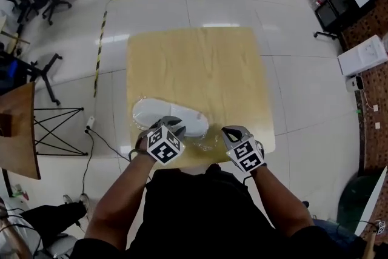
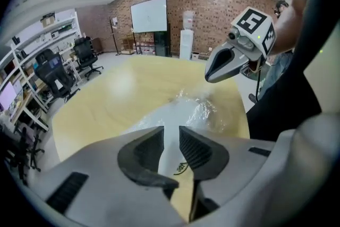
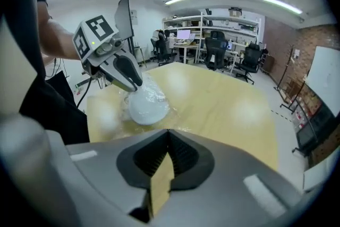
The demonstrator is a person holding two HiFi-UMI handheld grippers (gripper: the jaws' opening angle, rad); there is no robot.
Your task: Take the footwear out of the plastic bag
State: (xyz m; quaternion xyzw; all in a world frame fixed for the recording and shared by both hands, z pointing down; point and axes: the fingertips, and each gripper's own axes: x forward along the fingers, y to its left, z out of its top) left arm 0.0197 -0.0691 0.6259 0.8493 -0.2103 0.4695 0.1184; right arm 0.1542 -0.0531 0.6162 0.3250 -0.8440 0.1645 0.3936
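Head view: white shoe (image 1: 154, 113) in crinkled clear bag (image 1: 210, 141); left gripper (image 2: 171, 138) fingers spread, right gripper (image 3: 169, 136) fingers together.

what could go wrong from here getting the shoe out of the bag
1. The left gripper has its jaws apart over the white footwear, which lies inside the clear plastic bag. Closing here would likely pinch film together with shoe, so the bag comes along.
2. The right gripper is shut and empty, so nothing anchors the bag. It may slide on the table toward the near edge.
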